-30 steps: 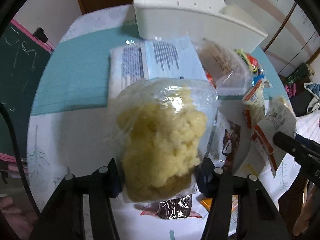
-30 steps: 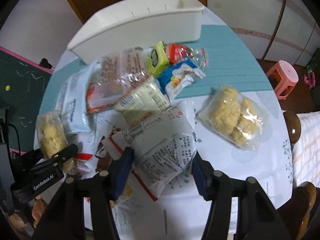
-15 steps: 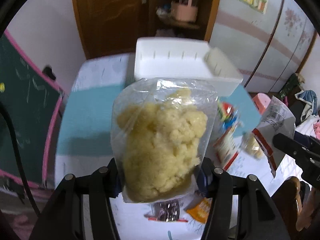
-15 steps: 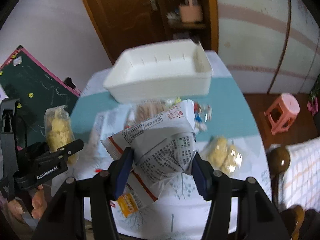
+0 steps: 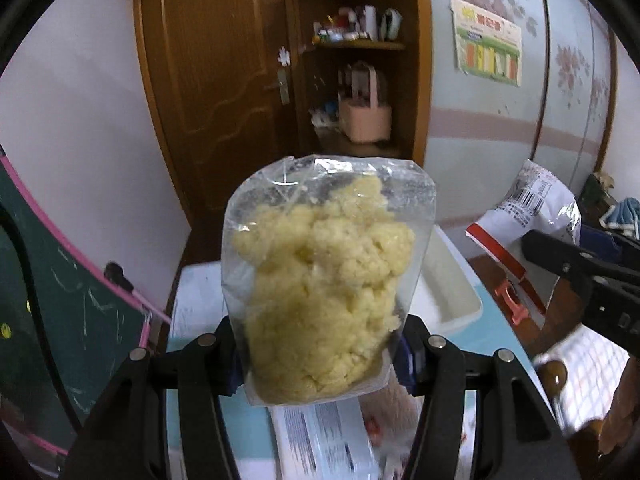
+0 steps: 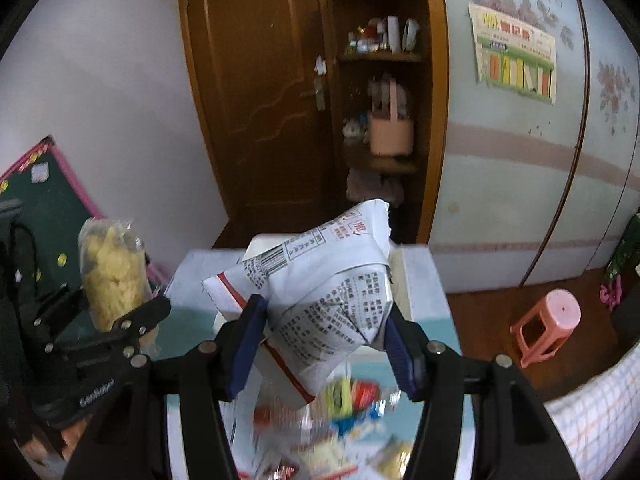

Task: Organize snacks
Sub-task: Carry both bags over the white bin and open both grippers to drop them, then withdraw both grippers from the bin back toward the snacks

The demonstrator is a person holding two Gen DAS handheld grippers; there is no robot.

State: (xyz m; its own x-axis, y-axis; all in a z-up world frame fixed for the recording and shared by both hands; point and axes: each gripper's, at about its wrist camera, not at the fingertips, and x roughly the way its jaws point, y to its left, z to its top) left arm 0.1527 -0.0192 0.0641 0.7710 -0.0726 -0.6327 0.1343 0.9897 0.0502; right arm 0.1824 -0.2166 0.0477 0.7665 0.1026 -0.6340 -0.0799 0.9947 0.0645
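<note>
Now both hands are loaded: the left gripper [image 5: 320,364] has its jaws clamped on the clear bag of yellow puffs [image 5: 324,288], and the right gripper [image 6: 324,344] pinches a white printed packet [image 6: 320,300], both held above the bench [image 5: 496,336]. Beyond the jaws sits the white bin [image 5: 448,292], looking empty where visible, so nothing seems sorted yet. Below the right jaws, loose snacks [image 6: 344,400] blur together; their labels can't be read.
</note>
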